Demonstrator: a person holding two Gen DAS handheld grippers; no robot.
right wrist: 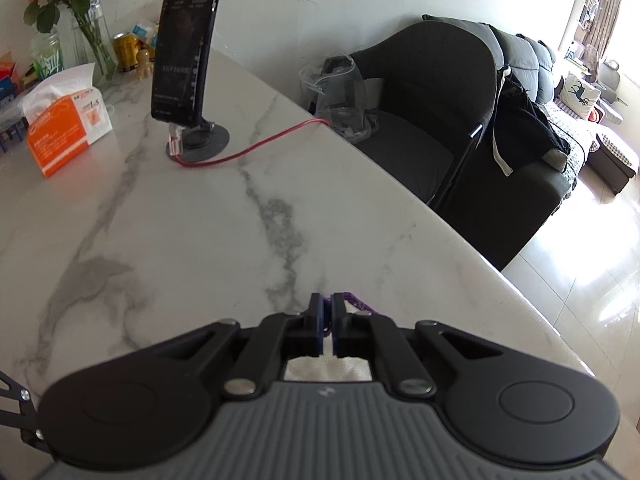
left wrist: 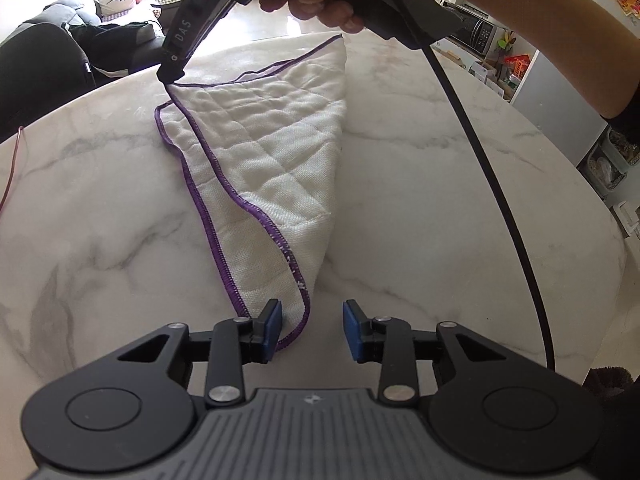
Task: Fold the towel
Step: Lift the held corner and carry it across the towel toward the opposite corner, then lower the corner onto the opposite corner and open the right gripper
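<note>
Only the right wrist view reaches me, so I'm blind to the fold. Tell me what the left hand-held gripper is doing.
Observer: The left hand-held gripper is open, with the towel's near corner between its fingers.
Operator: Describe the towel.
Observer: It is white with purple trim, lying on the marble table partly folded over on itself.
Operator: Say where my gripper grabs it.
Observer: The right hand-held gripper pinches the far corner, raised off the table.
</note>
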